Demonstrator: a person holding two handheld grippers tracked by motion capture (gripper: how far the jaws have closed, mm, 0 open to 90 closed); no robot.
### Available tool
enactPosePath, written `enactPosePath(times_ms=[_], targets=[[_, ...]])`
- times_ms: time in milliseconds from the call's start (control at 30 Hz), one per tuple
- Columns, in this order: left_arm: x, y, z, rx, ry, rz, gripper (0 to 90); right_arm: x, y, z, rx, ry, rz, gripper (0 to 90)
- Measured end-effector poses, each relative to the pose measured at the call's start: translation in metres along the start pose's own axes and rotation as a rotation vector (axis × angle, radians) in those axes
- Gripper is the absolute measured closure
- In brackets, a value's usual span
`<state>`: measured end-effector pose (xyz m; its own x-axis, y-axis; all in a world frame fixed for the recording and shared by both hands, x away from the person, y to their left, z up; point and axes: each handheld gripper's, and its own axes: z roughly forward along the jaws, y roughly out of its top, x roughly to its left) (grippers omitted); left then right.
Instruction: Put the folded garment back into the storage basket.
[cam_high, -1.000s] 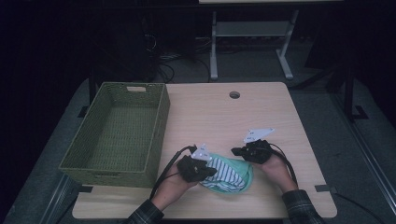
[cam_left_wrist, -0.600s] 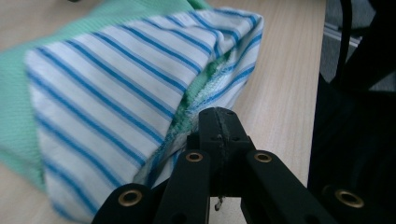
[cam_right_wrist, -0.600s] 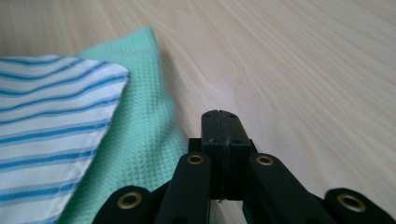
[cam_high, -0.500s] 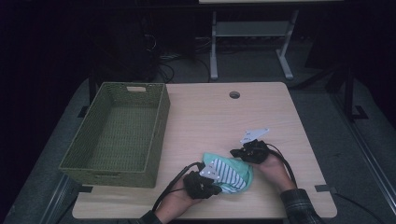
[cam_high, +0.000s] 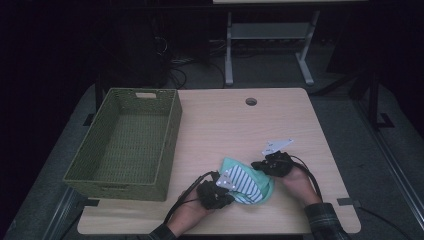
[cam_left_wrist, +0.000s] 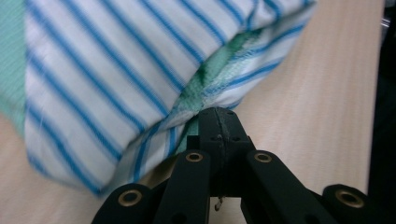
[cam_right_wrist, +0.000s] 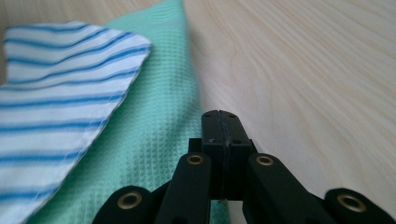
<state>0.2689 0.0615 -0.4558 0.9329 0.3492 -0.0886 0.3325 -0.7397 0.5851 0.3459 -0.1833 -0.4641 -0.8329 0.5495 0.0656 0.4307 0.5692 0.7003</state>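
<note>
1. Nearest the person's edge of the table (cam_high: 300, 130), the left gripper (cam_high: 220, 192) is now sitting lower and closer to that edge than a second ago, when it was level with the left side of the cloth. It is dragging a striped corner down with it.

2. That shift is changing the bundle: the blue-and-white striped cloth (cam_high: 242, 181) is being drawn over the mint green cloth (cam_high: 231, 164), so a fold is being made. My guess is the two are being tidied before going into the basket.

3. In the left gripper view, the jaws are pressed fully together and pinching the hem where the striped cloth (cam_left_wrist: 116, 70) is meeting a green edge (cam_left_wrist: 205, 74).

4. A little farther and to the right, the right gripper (cam_high: 260, 166) is hardly shifting. Its jaws are also shut tight, tips pressing on the right edge of the green cloth (cam_right_wrist: 154, 135). Whether fabric is actually caught between them I cannot tell.

5. The bundle is lying at the near middle of the table, between both hands.

6. Far left, the green woven basket (cam_high: 172, 115) is standing empty, well apart from the cloths.

7. Farthest off, a round cable hole (cam_high: 251, 101) is sitting in the tabletop.
</note>
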Motion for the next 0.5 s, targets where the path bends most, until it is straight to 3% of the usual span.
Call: enactPosePath(times_ms=[500], targets=[[0.034,0.004,-0.006,-0.021,0.096,-0.040,89.5,0.012,-0.018,-0.017,0.019,0.015,-0.007,89.9]])
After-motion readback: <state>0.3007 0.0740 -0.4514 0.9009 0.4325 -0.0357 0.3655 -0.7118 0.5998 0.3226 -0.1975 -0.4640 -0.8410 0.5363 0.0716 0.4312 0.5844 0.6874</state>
